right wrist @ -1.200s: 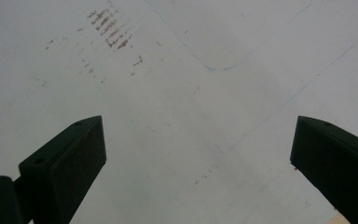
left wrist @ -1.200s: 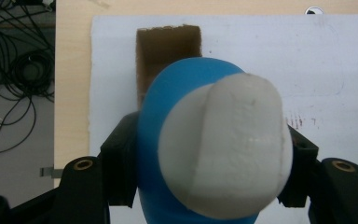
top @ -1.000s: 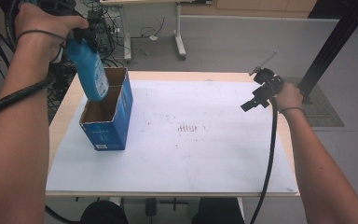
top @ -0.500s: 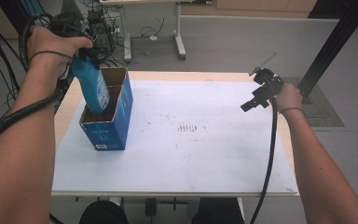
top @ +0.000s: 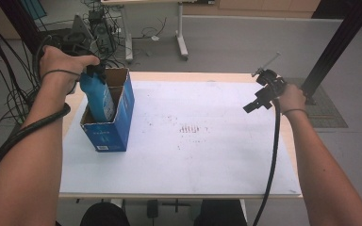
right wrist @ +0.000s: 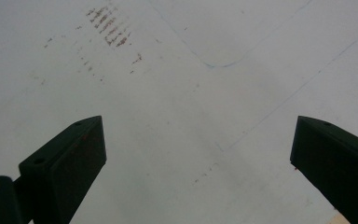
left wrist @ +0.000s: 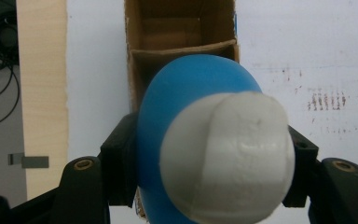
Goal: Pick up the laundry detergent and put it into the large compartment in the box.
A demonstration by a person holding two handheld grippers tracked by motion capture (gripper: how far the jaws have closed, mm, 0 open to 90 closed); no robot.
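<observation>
- Blue bottle (top: 97, 96), one, white-capped: our left gripper (left wrist: 205, 158) clamps it inside the one cardboard box (top: 108, 129) at nine o'clock.
- Our right gripper (right wrist: 200, 163) at three o'clock: jaws apart, holding nothing.

Box (top: 108, 127) blocks table's (top: 226, 165) left; centre and right open.

Blue bottle (top: 97, 96) w/ white cap (left wrist: 227, 156); blue box (top: 107, 133), brown inside; white mat (top: 207, 155), reddish specks.

White-topped table (top: 207, 155) carries a blue carton (top: 109, 127).
</observation>
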